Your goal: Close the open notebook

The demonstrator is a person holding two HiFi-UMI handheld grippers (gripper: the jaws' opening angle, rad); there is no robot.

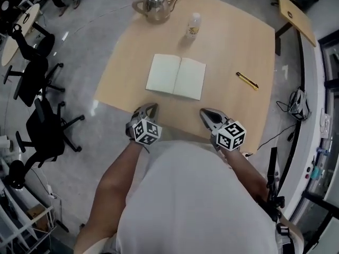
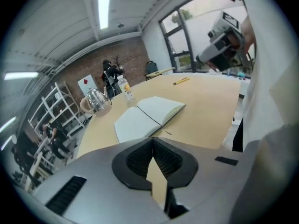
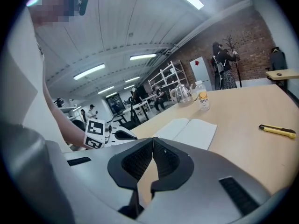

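The open notebook (image 1: 176,76) lies flat in the middle of the wooden table (image 1: 238,46), its blank white pages up and a thin ribbon marker across them. Both grippers hover at the table's near edge, short of the notebook and touching nothing. My left gripper (image 1: 150,107) is shut and empty, near the notebook's left page. My right gripper (image 1: 204,112) is shut and empty too, off the right page's near corner. The left gripper view shows the notebook (image 2: 149,115) ahead of the closed jaws (image 2: 153,140). The right gripper view shows it (image 3: 189,130) beyond the closed jaws (image 3: 153,140).
A metal kettle (image 1: 153,5) and a small bottle (image 1: 194,25) stand at the table's far side. A yellow utility knife (image 1: 247,80) lies to the right of the notebook. Black office chairs (image 1: 45,126) stand on the floor to the left.
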